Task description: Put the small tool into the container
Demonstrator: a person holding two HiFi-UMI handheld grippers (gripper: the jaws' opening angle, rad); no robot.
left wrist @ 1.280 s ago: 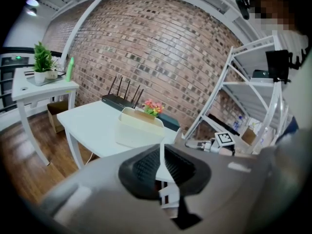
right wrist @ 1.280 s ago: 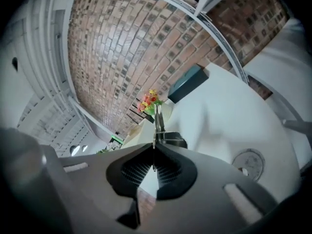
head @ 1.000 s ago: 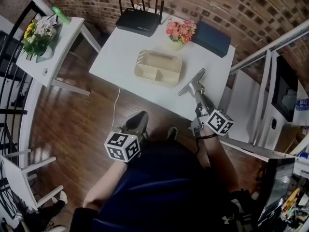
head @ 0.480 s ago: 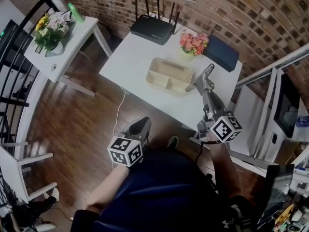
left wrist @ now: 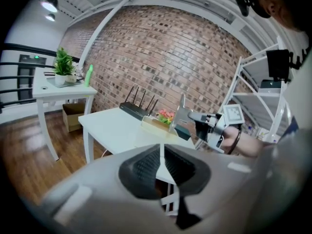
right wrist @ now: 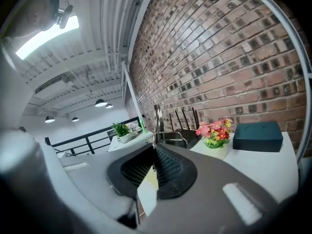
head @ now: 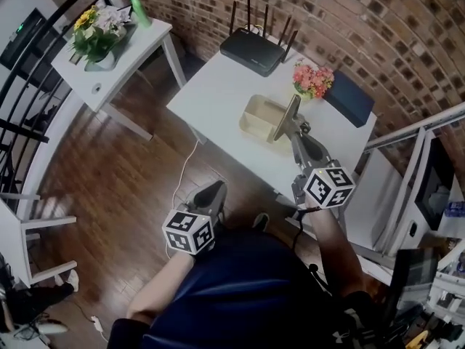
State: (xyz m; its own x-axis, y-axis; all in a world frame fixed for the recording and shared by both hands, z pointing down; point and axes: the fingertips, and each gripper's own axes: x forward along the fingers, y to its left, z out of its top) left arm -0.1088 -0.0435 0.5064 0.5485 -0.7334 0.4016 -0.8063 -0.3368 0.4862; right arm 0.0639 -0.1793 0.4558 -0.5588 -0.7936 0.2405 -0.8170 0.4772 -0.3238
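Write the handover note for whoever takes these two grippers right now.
Right gripper: shut on the small metal tool, flat blade pointing up. It is held in the air and appears to be above the right end of the beige divided container on the white table.
Left gripper: shut, nothing between the jaws, low beside the table and over the wooden floor.
Done: the tool is gripped and is at the container.
Left: lower the tool into a compartment, open the jaws, then pull the gripper clear.
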